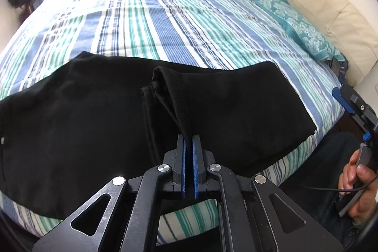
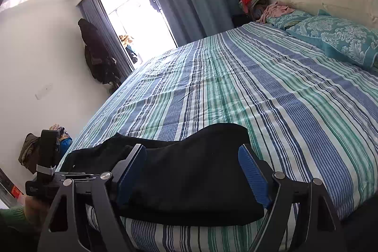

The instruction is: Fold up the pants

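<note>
Pants (image 1: 82, 124), black and already doubled over, lie across the near edge of the bed (image 1: 189, 23) on its blue, green and white striped cover, spreading from the left side toward the near right corner. My left gripper (image 1: 189, 141) has its blue pads pressed almost together with a pinch of the black cloth caught between them, and that pinch rises as a ridge of folded fabric running away from the tips. My right gripper (image 2: 192, 171) stands wide apart, its two blue pads (image 2: 252, 176) on either side of the pants (image 2: 189, 171) at the bed's edge; whether they touch the cloth I cannot tell. From the left wrist view, my right hand (image 1: 359, 183) shows at the far right, wrapped around its handle beside the bed. Teal patterned pillows (image 2: 340, 39) sit at the headboard end, well apart from the pants.
</note>
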A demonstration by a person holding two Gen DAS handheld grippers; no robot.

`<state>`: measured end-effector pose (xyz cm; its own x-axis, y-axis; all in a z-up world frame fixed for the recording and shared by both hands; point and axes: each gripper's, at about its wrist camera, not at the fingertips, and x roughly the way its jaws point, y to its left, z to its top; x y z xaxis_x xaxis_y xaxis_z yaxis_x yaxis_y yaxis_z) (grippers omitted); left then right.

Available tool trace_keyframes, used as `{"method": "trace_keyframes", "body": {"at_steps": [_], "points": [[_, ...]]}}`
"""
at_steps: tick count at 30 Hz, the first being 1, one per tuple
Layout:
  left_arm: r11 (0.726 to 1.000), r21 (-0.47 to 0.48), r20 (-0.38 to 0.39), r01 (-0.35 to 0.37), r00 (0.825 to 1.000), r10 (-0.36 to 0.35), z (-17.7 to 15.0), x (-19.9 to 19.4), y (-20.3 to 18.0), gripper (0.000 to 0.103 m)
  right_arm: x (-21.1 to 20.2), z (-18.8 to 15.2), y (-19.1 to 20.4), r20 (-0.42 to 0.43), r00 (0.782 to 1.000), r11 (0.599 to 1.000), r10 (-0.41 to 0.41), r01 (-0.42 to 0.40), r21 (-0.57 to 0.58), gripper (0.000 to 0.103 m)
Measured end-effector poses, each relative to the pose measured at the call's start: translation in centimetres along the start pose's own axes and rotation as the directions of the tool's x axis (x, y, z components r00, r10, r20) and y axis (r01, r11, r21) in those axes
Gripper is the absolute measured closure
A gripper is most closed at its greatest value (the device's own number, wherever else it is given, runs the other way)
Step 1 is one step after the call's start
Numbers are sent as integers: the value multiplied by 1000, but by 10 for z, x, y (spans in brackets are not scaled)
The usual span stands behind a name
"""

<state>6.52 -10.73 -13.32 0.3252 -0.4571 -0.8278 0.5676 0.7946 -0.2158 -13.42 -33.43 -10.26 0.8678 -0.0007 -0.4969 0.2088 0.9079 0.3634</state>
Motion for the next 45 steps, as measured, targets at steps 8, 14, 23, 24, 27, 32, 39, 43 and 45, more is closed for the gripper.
{"method": "trace_keyframes", "body": {"at_steps": [8,14,23,24,27,32,39,43,45], "points": [[995,-62,-58,-82,995,79,-15,26,20,96,19,-6,-4,-74,997,999,13,-10,36,23],[988,-105,31,-112,993,116,-13,-9,32,43,15,-7,-2,-63,998,1000,8,-6,24,23],[991,-95,119,-99,987,110,9,-23,18,27,26,-10,-23,-118,991,992,-62,75,104,23],[993,-61,123,-101,987,108,11,-20,9,26,26,-10,-24,-120,991,992,-61,74,105,23],[993,30,101,-116,988,113,7,-2,-13,20,30,-10,-12,-139,990,999,-15,22,48,23],[982,10,-69,-189,980,189,-15,50,0,21,77,-45,3,-412,907,996,88,-79,39,22],[990,-57,-1,-127,992,127,-19,21,11,21,67,-16,-25,-318,928,960,196,-116,255,23],[989,-55,-19,-135,991,134,-19,28,12,21,94,31,-41,-252,923,901,291,-176,396,23],[989,-40,-14,-145,989,144,-21,28,12,21,121,40,-52,-261,911,872,319,-174,458,23]]}}
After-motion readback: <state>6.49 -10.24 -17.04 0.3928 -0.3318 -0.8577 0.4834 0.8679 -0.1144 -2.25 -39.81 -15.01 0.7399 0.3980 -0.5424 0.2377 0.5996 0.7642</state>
